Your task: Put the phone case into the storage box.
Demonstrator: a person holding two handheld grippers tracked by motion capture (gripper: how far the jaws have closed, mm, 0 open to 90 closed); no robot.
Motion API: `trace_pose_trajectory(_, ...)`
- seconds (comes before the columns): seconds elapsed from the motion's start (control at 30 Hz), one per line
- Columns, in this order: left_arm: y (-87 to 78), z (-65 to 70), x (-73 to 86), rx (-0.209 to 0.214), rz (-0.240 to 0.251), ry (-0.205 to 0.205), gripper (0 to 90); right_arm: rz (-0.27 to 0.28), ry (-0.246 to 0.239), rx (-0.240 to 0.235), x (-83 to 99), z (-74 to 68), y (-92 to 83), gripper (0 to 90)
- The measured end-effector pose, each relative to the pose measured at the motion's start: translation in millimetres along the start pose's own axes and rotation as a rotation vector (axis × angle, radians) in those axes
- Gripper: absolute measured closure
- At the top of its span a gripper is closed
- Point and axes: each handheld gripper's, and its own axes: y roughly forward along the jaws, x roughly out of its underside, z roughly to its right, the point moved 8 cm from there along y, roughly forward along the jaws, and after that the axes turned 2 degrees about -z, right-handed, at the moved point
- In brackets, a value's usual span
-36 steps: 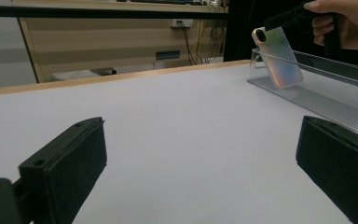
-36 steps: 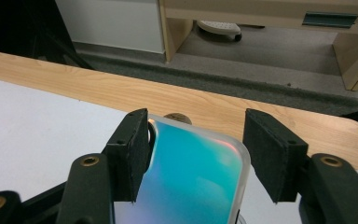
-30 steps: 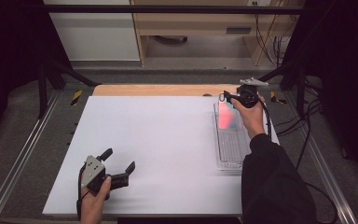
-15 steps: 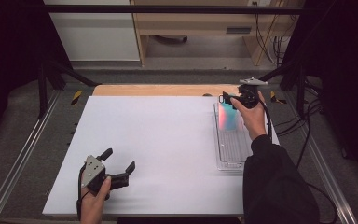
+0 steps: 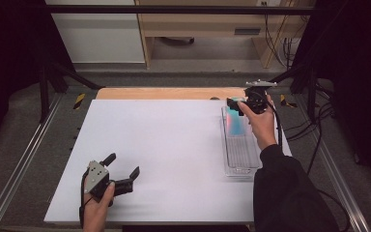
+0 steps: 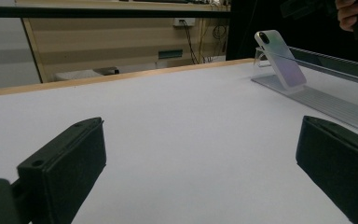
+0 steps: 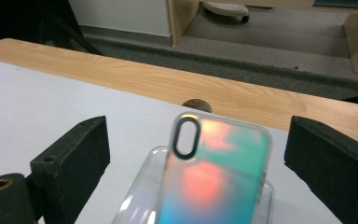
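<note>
The iridescent phone case (image 7: 216,172) is leaning in the far end of the clear rack (image 5: 241,154) on the counter (image 5: 174,154). The right gripper (image 5: 235,103), jaws just opening wide, is flanking it; brushing it could topple it. The left gripper (image 5: 123,170) is resting wide open.

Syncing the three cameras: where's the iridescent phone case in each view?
High view: the iridescent phone case leans at the far end of the clear ridged plastic stand, right side of the white table, just below the right gripper.
Left gripper view: upper right, tilted on the stand, camera cutout at top.
Right gripper view: bottom centre, between the open jaws.
Shared landmark: the table's wooden far edge.
</note>
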Motion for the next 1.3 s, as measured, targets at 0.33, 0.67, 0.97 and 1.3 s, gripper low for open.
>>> trace_pose_trajectory(0.33,0.6,-2.4,0.7,-0.01,-0.007,0.0,1.0,-0.064,0.01,-0.022,1.6,-23.7,-13.0,6.0)
trace_pose_trajectory(0.67,2.1,-2.2,0.8,-0.014,-0.009,-0.002,1.1,-0.062,0.017,-0.049,1.5,-37.0,-21.8,5.8)
trace_pose_trajectory(0.97,1.6,-1.7,2.1,-0.013,-0.017,0.003,1.0,-0.054,0.026,-0.06,0.2,-40.3,-35.5,5.9)
trace_pose_trajectory(1.3,1.3,-2.1,1.8,-0.011,-0.014,-0.006,1.0,-0.03,0.021,-0.095,7.9,-60.1,-51.4,5.9)
